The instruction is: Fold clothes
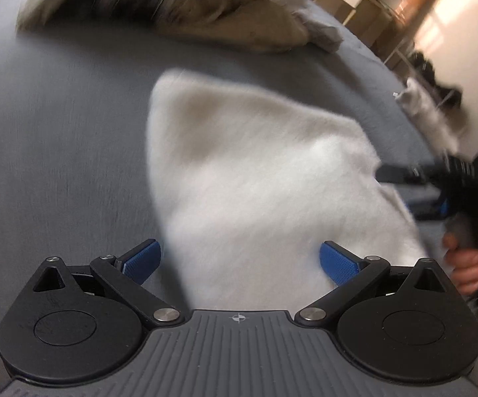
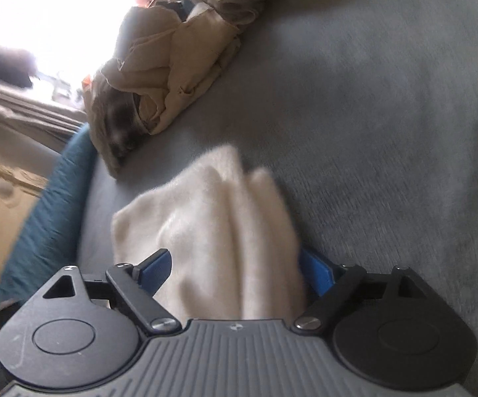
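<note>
Holding a fluffy white garment (image 1: 255,182) between two hand-held grippers over a grey bed (image 1: 57,165).

Nearest, the left gripper (image 1: 239,263) has its blue pads spread wide, cloth between them unpinched; the right gripper (image 2: 235,273) is also parted around bunched fabric, likely gathering edges for folding. Farther off lies a beige clothes pile (image 2: 179,53). Only the left view shows the person's hand (image 1: 470,254).

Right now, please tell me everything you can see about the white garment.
The white garment looks fluffy, like fleece or soft knit, plain and off-white. It lies bunched on the grey bed surface, with soft lengthwise folds in the right wrist view. Both the left gripper and the right gripper are open around it, fabric between their blue pads.
</note>
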A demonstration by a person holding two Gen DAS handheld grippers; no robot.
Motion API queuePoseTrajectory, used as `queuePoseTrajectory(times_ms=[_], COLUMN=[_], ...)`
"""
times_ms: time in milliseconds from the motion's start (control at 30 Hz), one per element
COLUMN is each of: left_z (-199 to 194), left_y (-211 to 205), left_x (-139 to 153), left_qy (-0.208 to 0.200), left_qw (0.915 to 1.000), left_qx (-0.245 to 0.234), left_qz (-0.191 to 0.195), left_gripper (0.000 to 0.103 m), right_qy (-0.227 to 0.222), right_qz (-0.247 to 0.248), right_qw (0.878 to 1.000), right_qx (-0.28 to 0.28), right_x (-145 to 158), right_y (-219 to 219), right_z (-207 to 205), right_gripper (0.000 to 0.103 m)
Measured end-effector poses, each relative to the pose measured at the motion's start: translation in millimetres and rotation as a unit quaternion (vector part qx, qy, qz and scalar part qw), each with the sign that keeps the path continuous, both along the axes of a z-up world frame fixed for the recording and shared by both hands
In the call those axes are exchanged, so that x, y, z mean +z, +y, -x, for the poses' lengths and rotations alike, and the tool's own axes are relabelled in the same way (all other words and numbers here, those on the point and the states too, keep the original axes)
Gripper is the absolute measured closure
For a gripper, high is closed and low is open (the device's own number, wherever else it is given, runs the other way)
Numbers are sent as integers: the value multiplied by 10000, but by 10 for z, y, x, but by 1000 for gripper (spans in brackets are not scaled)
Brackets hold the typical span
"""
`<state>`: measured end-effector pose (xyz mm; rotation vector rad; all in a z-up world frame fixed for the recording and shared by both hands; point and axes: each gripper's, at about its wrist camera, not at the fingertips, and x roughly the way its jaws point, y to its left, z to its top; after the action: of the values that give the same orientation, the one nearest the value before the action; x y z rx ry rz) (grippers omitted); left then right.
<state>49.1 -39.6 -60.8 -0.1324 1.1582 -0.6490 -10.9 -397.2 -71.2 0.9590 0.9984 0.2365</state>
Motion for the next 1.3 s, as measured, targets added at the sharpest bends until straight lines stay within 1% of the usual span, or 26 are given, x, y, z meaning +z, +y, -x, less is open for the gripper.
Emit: queuePoseTrajectory(times_ms=[67, 167, 267, 300, 367, 467, 567, 600, 700, 800, 867, 933, 967, 1033, 1100, 1200, 1300], left_z=[22, 141, 240, 225, 148, -23, -118, -131, -73, -16, -57, -71, -66, -55, -44, -28, -12], left_y=[147, 177, 90, 8, -107, -211, -200, -187, -124, -84, -126, -157, -169, -191, -213, -247, -281], left_x=[-86, -131, -207, -220, -242, -296, -334, -343, -318, -303, -318, -298, -274, -224, -175, -100, -26], left_qy=[328, 407, 572, 489, 551, 927, 1201, 1260, 1190, 1150, 1193, 1200, 1187, 1163, 1138, 1100, 1063], left_qw=[9988, 9956, 9902, 9907, 9906, 9896, 9870, 9860, 9846, 9832, 9837, 9843, 9845, 9851, 9856, 9864, 9872], left_qx=[-131, -567, -969, -1015, -987, -752, -445, -362, -381, -403, -298, -244, -238, -228, -218, -202, -186], left_qz=[352, 627, 822, 758, 775, 799, 972, 1034, 1223, 1362, 1308, 1274, 1265, 1247, 1229, 1202, 1176], left_gripper=[0, 0, 0, 0, 0, 0, 0, 0, 0, 0, 0, 0, 0, 0, 0, 0, 0], right_qy=[80, 227, 192, 183, 170, 61, -110, -167, -338, -371, -335, -241, -207, -152, -221, -308, -421], right_qz=[-432, -830, -813, -876, -1049, -1221, -1331, -1367, -1477, -1397, -1306, -1159, -1033, -765, -439, -36, 281], right_qw=[9989, 9949, 9924, 9917, 9903, 9885, 9867, 9861, 9838, 9825, 9831, 9858, 9873, 9895, 9904, 9898, 9871], right_qx=[145, 533, 909, 925, 897, 896, 924, 933, 961, 1171, 1237, 1191, 1193, 1215, 1290, 1391, 1521], right_x=[-78, -158, -165, -188, -246, -290, -304, -309, -323, -289, -277, -283, -257, -189, -84, 76, 220], right_y=[-40, -12, 62, 72, 83, 119, 168, 185, 234, 291, 344, 404, 436, 498, 570, 662, 744], right_z=[179, 490, 610, 570, 449, 299, 172, 129, 2, 50, 53, -7, -28, -59, -58, -55, -36], right_gripper=[16, 16, 16, 16, 16, 16, 17, 17, 18, 19, 20, 25, 29, 33, 39, 43, 45])
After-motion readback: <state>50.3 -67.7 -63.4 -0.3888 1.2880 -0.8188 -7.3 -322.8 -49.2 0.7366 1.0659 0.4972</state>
